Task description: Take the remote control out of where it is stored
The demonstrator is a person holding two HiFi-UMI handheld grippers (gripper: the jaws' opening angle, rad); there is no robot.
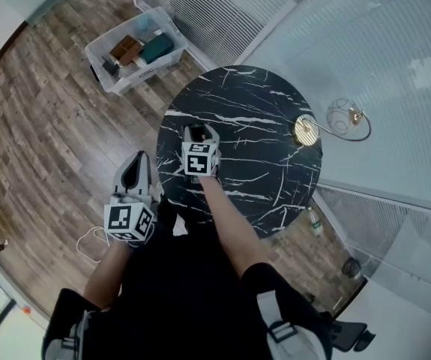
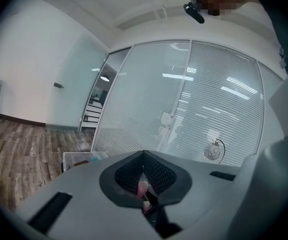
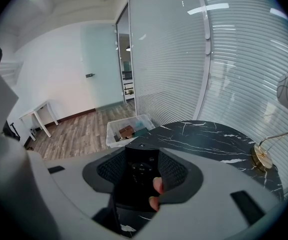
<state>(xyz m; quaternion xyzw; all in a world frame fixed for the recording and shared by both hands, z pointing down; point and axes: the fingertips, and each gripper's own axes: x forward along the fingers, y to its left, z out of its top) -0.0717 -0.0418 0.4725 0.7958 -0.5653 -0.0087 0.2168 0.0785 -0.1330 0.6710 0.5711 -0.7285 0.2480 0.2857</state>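
Observation:
My right gripper (image 1: 200, 131) hovers over the near left edge of the round black marble table (image 1: 260, 156). It is shut on a black remote control (image 3: 139, 176), whose buttons face the camera in the right gripper view, between the dark pads (image 3: 174, 171). My left gripper (image 1: 134, 172) hangs lower and to the left, off the table above the wooden floor. In the left gripper view its jaws (image 2: 144, 156) are closed together with nothing between them.
A clear plastic bin (image 1: 125, 81) with several items stands on the floor beyond the table's left side. A brass lamp (image 1: 305, 130) with a glass globe (image 1: 342, 116) sits at the table's right edge. Glass walls with blinds run behind. A bottle (image 1: 314, 220) and a white cable (image 1: 91, 242) lie on the floor.

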